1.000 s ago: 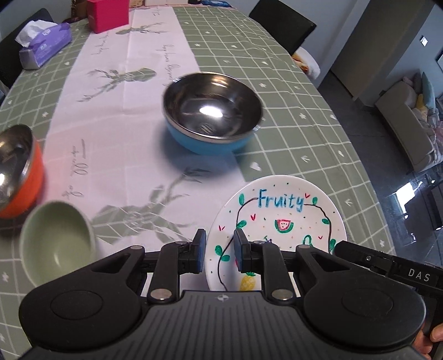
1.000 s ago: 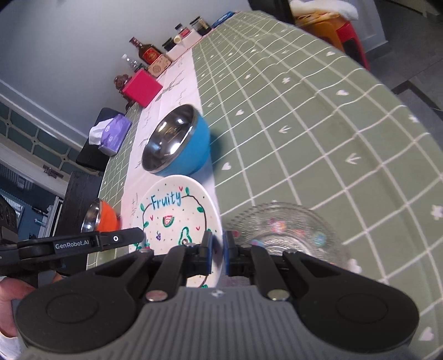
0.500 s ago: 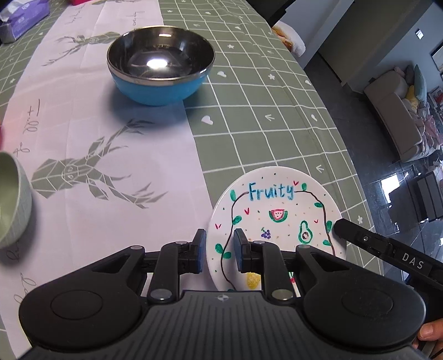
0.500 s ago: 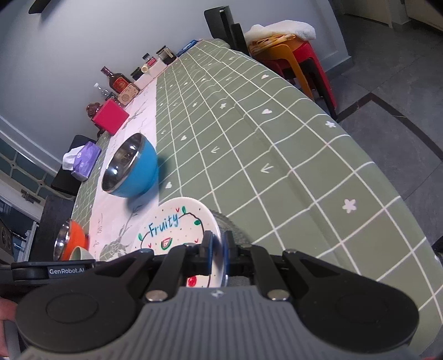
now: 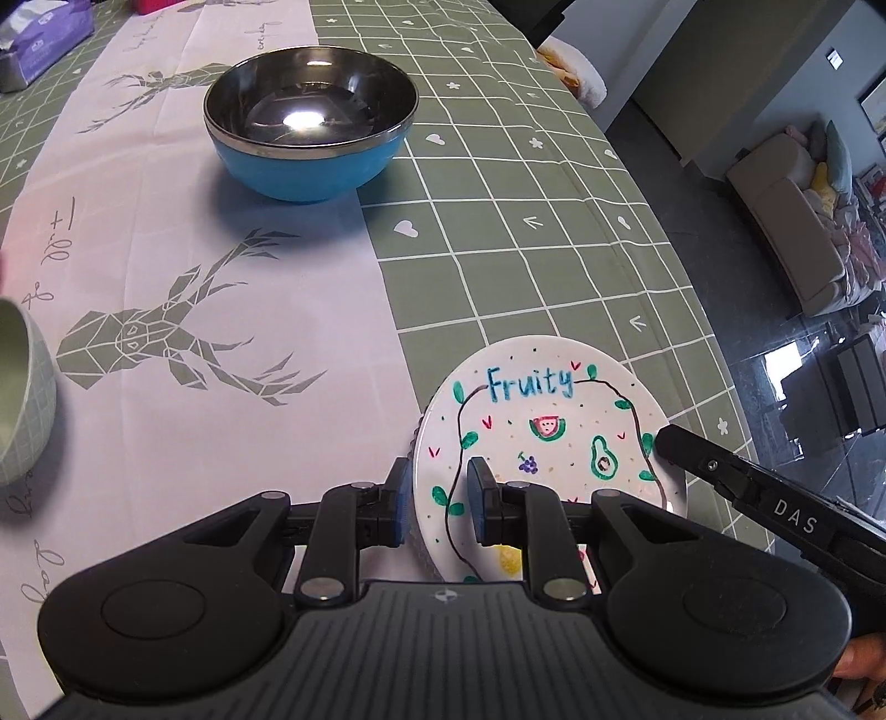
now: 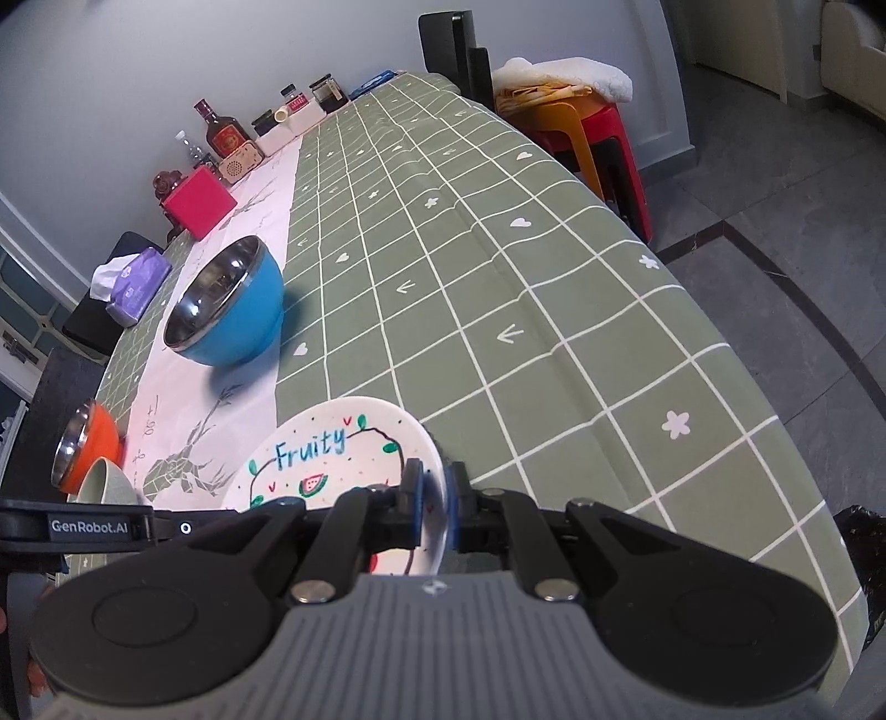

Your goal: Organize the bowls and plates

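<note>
A table [image 5: 526, 232] under a green grid cloth with a white deer runner [image 5: 166, 288] carries a blue bowl [image 5: 310, 138] at 12 o'clock, a green cup [image 5: 22, 399] at 9, a tissue pack [image 5: 39, 39] at 11.

— What sort of place is this?

— A home, in its dining area. A long table under a green checked tablecloth [image 6: 498, 288] with a white deer-print runner [image 5: 183, 288] fills the room.

— What else shows it?

— A beige fabric sofa [image 5: 786, 221] stands beyond the table's edge. Stacked red and orange plastic stools [image 6: 598, 144] stand beside the table, and a purple tissue pack [image 6: 135, 282] and a dark liquor bottle [image 6: 221, 130] are on it.
</note>
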Demonstrator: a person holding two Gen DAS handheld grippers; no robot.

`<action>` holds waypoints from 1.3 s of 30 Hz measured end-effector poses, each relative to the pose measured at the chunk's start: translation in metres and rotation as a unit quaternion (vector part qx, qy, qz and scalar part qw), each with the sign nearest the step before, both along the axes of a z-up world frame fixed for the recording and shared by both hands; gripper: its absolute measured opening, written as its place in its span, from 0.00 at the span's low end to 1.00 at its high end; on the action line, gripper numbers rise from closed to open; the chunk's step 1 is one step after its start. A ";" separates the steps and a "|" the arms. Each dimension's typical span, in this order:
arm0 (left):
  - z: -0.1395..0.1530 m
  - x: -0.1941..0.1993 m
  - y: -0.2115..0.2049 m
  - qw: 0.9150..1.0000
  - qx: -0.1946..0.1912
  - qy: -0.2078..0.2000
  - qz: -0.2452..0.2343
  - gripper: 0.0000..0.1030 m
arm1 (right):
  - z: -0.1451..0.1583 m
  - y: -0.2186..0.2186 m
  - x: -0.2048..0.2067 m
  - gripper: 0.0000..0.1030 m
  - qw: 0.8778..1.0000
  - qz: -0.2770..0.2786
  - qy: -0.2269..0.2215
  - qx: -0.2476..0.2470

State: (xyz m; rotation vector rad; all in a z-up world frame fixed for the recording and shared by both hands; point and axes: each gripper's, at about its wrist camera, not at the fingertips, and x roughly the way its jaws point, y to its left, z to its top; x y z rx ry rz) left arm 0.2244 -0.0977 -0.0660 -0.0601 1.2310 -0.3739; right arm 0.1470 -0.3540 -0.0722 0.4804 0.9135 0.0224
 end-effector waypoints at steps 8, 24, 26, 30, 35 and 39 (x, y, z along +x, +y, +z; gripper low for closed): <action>-0.003 -0.002 0.000 1.000 0.001 -0.005 -0.004 0.22 | 0.001 0.008 0.000 0.07 0.999 0.010 -0.006 -0.029; 0.018 -0.019 0.008 0.995 -0.022 -0.093 -0.010 0.32 | 0.005 0.013 -0.002 0.31 0.999 0.012 -0.026 -0.031; 0.020 -0.024 0.006 0.994 -0.018 -0.108 -0.015 0.34 | 0.007 0.015 -0.003 0.34 0.999 0.017 -0.035 -0.033; 0.024 -0.036 0.005 0.991 -0.009 -0.132 -0.029 0.35 | 0.014 0.023 -0.005 0.43 0.997 0.034 -0.057 -0.038; 0.028 -0.044 0.013 0.986 -0.010 -0.166 -0.017 0.43 | 0.018 0.036 -0.007 0.50 0.994 0.063 -0.077 -0.042; 0.027 -0.046 0.026 0.983 -0.013 -0.184 0.004 0.46 | 0.016 0.045 -0.007 0.53 0.993 0.078 -0.076 -0.043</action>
